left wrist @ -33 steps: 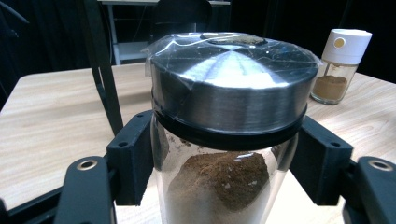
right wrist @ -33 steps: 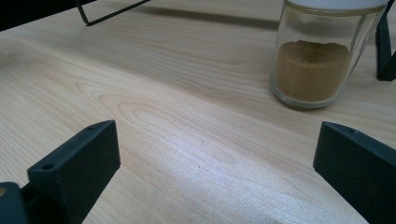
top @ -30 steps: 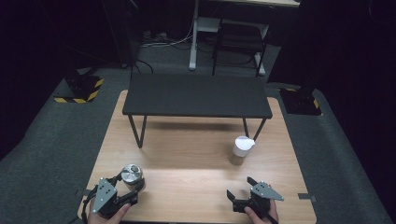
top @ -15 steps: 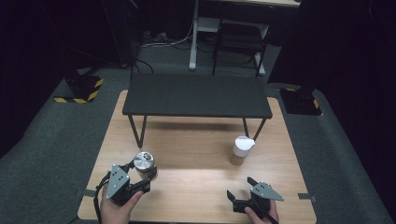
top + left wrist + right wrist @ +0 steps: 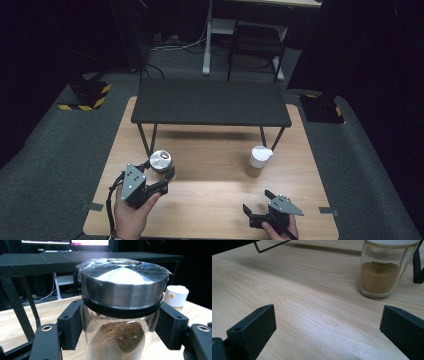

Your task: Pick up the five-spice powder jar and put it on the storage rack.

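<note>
A glass jar with a silver metal lid (image 5: 161, 161) (image 5: 122, 302), part full of brown powder, is lifted off the wooden table (image 5: 215, 200) at the front left. My left gripper (image 5: 167, 176) (image 5: 120, 327) is shut on its glass body just below the lid. A second glass jar with a white lid (image 5: 259, 159) (image 5: 384, 270), also holding brown powder, stands on the table right of centre. My right gripper (image 5: 257, 207) (image 5: 327, 327) rests open near the front right edge, well short of that jar, with nothing between its pads.
A low black shelf on thin legs (image 5: 210, 102) spans the far half of the table; its right leg (image 5: 277, 137) stands just behind the white-lidded jar. Grey carpet (image 5: 55, 150) surrounds the table. A chair and desk frame (image 5: 255, 45) stand in the dark beyond.
My left gripper has carried the silver-lidded jar up and to the right, towards the shelf. The right gripper has stayed where it was.
</note>
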Action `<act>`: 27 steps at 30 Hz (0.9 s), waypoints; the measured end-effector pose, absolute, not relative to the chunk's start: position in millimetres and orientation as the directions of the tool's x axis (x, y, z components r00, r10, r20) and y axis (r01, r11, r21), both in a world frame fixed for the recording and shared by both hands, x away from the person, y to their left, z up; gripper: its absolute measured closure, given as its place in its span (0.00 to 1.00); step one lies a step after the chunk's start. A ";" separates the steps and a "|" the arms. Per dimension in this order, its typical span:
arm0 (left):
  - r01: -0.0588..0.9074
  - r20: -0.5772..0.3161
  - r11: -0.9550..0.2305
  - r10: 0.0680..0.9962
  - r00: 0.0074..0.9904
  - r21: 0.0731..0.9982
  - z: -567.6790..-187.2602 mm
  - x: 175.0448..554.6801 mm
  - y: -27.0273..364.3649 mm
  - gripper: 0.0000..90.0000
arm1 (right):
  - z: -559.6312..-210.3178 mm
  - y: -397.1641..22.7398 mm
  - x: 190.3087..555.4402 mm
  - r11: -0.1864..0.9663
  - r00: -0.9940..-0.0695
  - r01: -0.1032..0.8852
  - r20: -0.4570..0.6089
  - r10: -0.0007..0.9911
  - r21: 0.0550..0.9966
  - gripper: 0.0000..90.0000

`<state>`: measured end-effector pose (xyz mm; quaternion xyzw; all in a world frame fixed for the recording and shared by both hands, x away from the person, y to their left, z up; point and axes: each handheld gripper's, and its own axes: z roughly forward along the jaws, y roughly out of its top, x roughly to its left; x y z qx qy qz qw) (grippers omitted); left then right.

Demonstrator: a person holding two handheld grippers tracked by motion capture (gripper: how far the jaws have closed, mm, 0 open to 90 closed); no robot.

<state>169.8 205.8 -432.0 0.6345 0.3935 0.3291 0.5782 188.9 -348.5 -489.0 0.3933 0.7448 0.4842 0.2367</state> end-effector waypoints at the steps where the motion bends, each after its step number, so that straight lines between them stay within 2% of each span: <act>1: 0.119 -0.037 -0.022 0.880 0.474 0.993 -432.0 169.8 205.8 0.35 | -489.0 -348.5 188.9 0.222 -0.579 0.357 0.028 0.815 0.908 0.00; 27: 0.042 -0.011 -0.010 0.881 0.472 0.999 -374.3 198.7 178.9 0.35 | -489.3 -348.7 188.7 0.217 -0.580 0.358 0.035 0.814 0.908 0.00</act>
